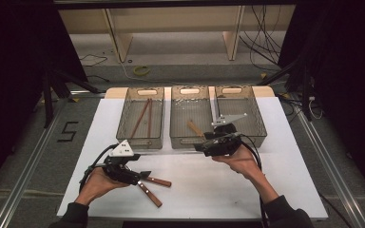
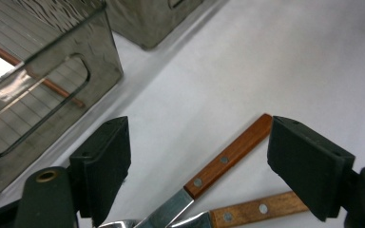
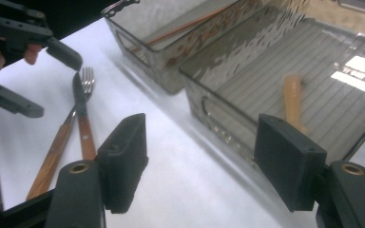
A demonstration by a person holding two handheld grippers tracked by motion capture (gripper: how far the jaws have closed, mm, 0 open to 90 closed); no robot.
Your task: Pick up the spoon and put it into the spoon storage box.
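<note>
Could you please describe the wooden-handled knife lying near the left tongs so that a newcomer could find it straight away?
Start at the white table and find the left tongs near its front edge, below the left bin. Two wooden-handled utensils lie there, a knife and a fork. The knife has a riveted reddish handle and a flat blade, while its neighbour ends in tines.

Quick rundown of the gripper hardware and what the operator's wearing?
Both handheld units are black. The left gripper and the right gripper each carry a grey three-cornered plate on top and trail a black cable. The jaws end in blocky matte black pads, with brass-coloured rings at the jaw bases. The person wears dark sleeves.
</note>
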